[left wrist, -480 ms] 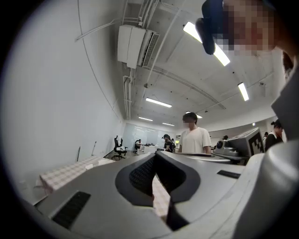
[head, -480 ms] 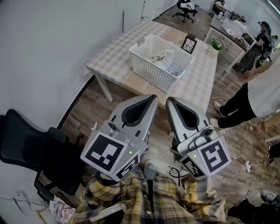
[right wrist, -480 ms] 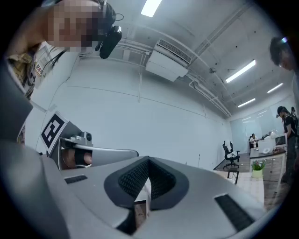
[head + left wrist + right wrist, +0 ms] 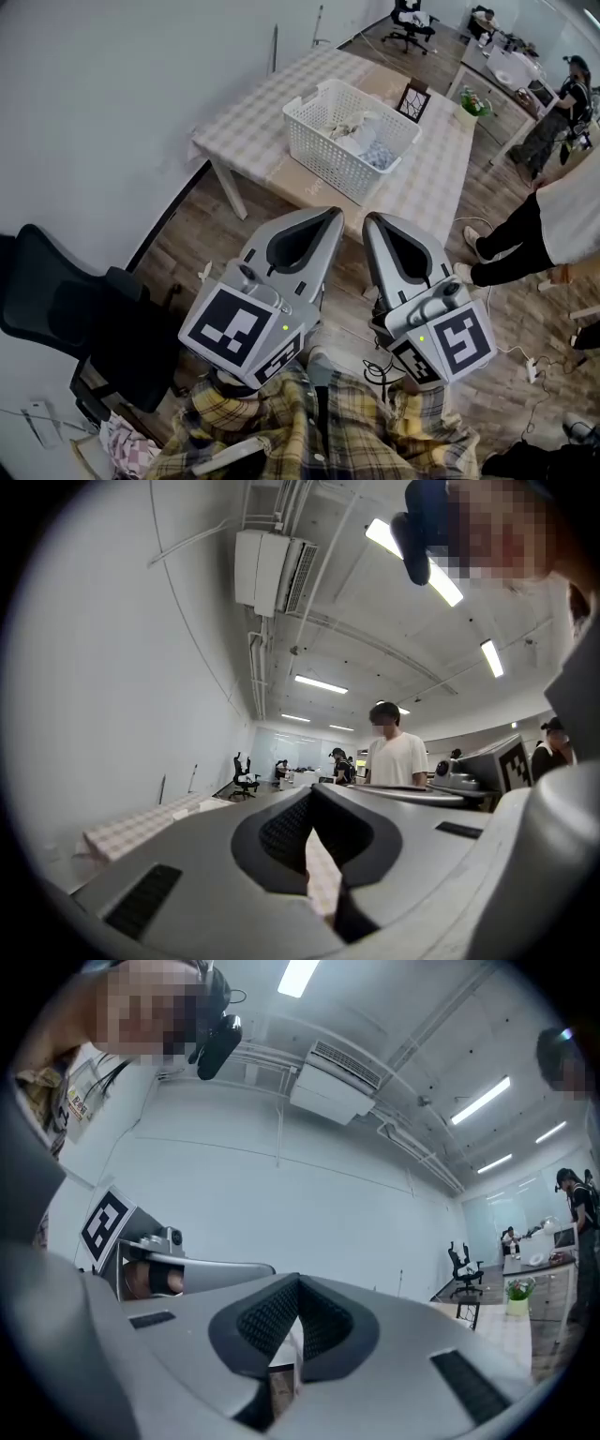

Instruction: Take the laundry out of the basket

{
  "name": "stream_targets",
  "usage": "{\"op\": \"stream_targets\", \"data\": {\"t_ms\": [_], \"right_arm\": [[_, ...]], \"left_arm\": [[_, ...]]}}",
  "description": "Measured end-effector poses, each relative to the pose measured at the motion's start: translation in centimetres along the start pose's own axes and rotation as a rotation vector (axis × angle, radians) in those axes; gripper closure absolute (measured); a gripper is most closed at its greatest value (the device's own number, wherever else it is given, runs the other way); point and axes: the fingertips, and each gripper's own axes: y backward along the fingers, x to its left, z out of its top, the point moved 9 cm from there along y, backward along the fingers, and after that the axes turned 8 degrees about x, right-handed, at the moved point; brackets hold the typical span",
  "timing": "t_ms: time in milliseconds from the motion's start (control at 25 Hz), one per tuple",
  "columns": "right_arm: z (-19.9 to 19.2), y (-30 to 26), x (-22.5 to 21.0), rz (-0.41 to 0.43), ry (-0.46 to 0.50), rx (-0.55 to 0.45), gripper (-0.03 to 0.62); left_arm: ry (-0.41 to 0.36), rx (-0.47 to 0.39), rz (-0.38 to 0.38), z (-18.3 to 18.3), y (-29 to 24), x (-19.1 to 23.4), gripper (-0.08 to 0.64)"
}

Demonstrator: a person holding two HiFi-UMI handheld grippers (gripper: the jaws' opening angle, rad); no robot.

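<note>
1. Wooden floor is surrounding a checked desk at twelve o'clock.
2. White basket is sitting on it, holding laundry.
3. Left tongs and right tongs are hovering at six o'clock, closed and empty.

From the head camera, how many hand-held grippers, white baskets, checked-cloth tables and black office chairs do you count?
Grippers: 2, the left gripper and the right gripper
White basket: 1
Checked-cloth table: 1
Black office chairs: 2, the near chair and the far chair
Total: 6
</note>
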Motion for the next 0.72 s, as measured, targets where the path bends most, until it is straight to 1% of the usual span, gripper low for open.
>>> {"op": "stream_targets", "data": {"t_ms": [520, 720], "right_arm": [[-0.2, 1.8, -2.2, 0.058, 0.008, -0.004, 0.597], [-0.7, 0.4, -3.0, 0.062, -0.004, 0.005, 0.597]], "left_arm": [[-0.002, -0.005, 0.055, -0.1, -1.2, -2.8, 0.541], [0.009, 0.002, 0.064, -0.5, -2.0, -1.4, 0.541]]}}
